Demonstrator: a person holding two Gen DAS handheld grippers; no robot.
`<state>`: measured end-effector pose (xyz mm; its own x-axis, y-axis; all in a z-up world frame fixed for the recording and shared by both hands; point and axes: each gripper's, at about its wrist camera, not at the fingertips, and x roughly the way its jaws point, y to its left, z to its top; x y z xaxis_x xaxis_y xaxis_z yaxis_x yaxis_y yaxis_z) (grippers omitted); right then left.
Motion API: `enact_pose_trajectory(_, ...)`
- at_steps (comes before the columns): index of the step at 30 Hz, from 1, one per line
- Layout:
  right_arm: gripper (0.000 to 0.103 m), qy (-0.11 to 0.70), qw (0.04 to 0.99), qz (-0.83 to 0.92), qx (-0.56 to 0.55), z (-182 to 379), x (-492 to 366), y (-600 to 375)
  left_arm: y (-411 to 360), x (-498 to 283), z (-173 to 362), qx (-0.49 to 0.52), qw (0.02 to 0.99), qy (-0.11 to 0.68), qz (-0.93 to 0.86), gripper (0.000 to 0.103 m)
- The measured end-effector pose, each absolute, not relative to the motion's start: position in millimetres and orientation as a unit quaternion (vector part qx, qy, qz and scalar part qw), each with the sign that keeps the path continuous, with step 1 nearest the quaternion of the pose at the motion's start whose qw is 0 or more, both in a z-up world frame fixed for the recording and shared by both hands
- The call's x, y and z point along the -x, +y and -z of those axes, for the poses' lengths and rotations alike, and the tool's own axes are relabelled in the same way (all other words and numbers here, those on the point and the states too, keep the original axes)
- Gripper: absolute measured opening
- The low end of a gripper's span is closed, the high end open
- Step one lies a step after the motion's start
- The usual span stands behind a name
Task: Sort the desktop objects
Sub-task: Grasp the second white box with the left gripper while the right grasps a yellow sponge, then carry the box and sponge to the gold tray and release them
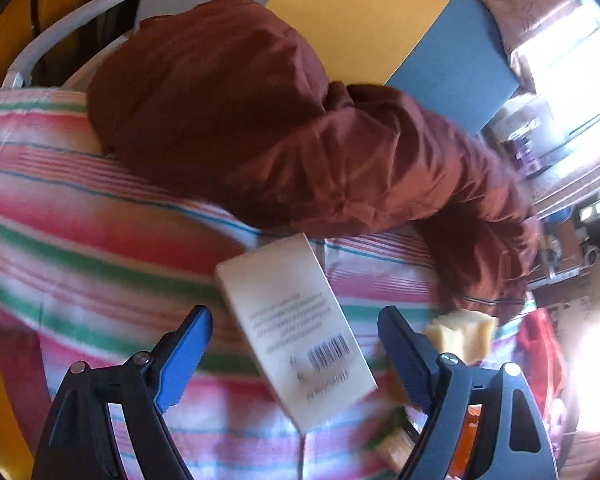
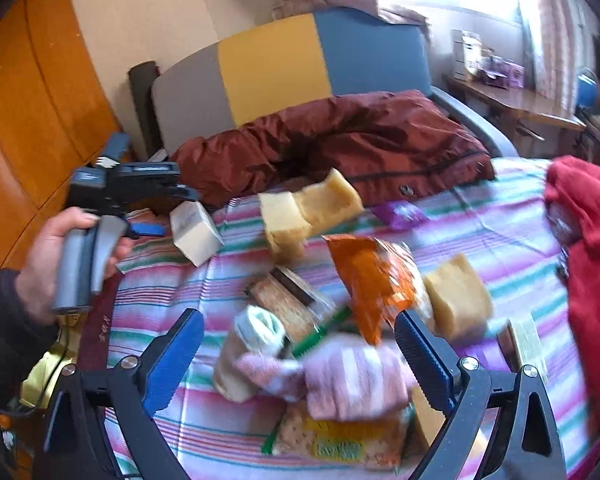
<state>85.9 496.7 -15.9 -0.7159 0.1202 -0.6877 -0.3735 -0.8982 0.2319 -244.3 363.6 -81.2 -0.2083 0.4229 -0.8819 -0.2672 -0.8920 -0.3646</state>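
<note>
Striped sheet (image 2: 480,236) covering a bed, strewn with clutter. At its middle: three yellow sponge blocks (image 2: 458,296), an orange snack packet (image 2: 370,280), a pink-and-white sock bundle (image 2: 352,376), a cracker pack (image 2: 336,440). Left of the pile, lying free on the sheet, one white box (image 1: 296,336) with a barcode. Behind the pile, a maroon jacket (image 1: 268,136) against a grey, yellow and blue headboard (image 2: 276,64). Left gripper (image 1: 296,354) spread wide over the box, not touching. Right gripper (image 2: 300,360) spread wide above the pile, empty.

A white box (image 1: 296,336) with a barcode lies flat on the striped bedsheet (image 1: 80,248). Nearby lie yellow sponge blocks (image 2: 312,208), an orange snack packet (image 2: 368,280), a cracker pack (image 2: 340,440) and pink-white cloth (image 2: 352,372) in a loose heap.
</note>
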Motion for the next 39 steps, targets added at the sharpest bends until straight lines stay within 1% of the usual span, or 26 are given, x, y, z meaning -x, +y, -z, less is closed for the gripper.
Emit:
enact_pose_trajectory(3, 0.096, 0.17, 0.118, -0.912, 0.354, 10.6, -63.4, 501.1, 372.2, 242.1, 92.3, 0.592, 0.215, -0.03, -0.776, 0.082)
enact_pose_trajectory(4, 0.096, 0.167, 0.114, -0.913, 0.353, 9.4, -58.1, 502.0, 372.9, 242.7, 96.7, 0.596, 0.219, -0.028, -0.772, 0.077)
enact_pose_trajectory(5, 0.096, 0.162, 0.109, -0.914, 0.355, 8.6, -49.4, 503.9, 371.3, 240.6, 101.3, 0.601, 0.226, -0.032, -0.766, 0.066)
enact_pose_trajectory(6, 0.095, 0.158, 0.106, -0.914, 0.358, 8.8, -41.5, 505.8, 368.8, 237.7, 105.9, 0.606, 0.233, -0.035, -0.76, 0.06)
enact_pose_trajectory(7, 0.092, 0.155, 0.101, -0.913, 0.363, 9.8, -30.8, 509.0, 367.3, 234.3, 109.0, 0.607, 0.238, -0.028, -0.758, 0.051)
enact_pose_trajectory(8, 0.088, 0.154, 0.093, -0.912, 0.369, 11.9, -19.6, 512.4, 366.7, 230.5, 110.5, 0.602, 0.243, -0.014, -0.76, 0.05)
enact_pose_trajectory(10, 0.085, 0.152, 0.085, -0.907, 0.384, 18.4, -0.9, 519.3, 360.4, 223.7, 110.7, 0.595, 0.26, -0.01, -0.76, 0.05)
enact_pose_trajectory(13, 0.081, 0.13, 0.088, -0.898, 0.41, 31.5, 35.2, 525.9, 349.0, 218.0, 106.9, 0.592, 0.266, -0.013, -0.76, 0.05)
enact_pose_trajectory(18, 0.078, 0.108, 0.1, -0.875, 0.462, 61.1, 82.3, 532.4, 331.8, 203.7, 93.6, 0.579, 0.273, -0.008, -0.768, 0.05)
enact_pose_trajectory(19, 0.073, 0.108, 0.097, -0.87, 0.471, 66.6, 87.9, 532.5, 329.3, 200.6, 91.0, 0.575, 0.273, -0.004, -0.772, 0.05)
enact_pose_trajectory(20, 0.06, 0.105, 0.095, -0.866, 0.48, 72.2, 93.0, 530.7, 326.6, 198.5, 88.3, 0.571, 0.274, 0.0, -0.774, 0.05)
enact_pose_trajectory(21, 0.052, 0.099, 0.101, -0.863, 0.485, 74.8, 95.2, 530.0, 323.1, 194.3, 85.0, 0.566, 0.276, 0.002, -0.777, 0.05)
enact_pose_trajectory(22, 0.041, 0.091, 0.107, -0.861, 0.488, 75.9, 96.2, 527.6, 318.6, 190.1, 82.3, 0.561, 0.277, 0.001, -0.78, 0.05)
enact_pose_trajectory(25, 0.038, 0.093, 0.103, -0.865, 0.482, 70.9, 90.9, 519.5, 305.5, 186.2, 69.1, 0.548, 0.279, 0.005, -0.789, 0.05)
enact_pose_trajectory(27, 0.038, 0.094, 0.096, -0.871, 0.472, 62.4, 86.3, 512.5, 304.9, 175.7, 61.5, 0.536, 0.284, 0.011, -0.795, 0.05)
enact_pose_trajectory(35, 0.038, 0.15, 0.05, -0.887, 0.434, 30.6, 52.4, 474.9, 276.4, 133.4, 29.3, 0.497, 0.288, 0.01, -0.819, 0.05)
enact_pose_trajectory(39, 0.038, 0.149, 0.035, -0.892, 0.425, 22.8, 39.7, 444.7, 248.2, 113.5, 20.2, 0.487, 0.28, 0.001, -0.827, 0.05)
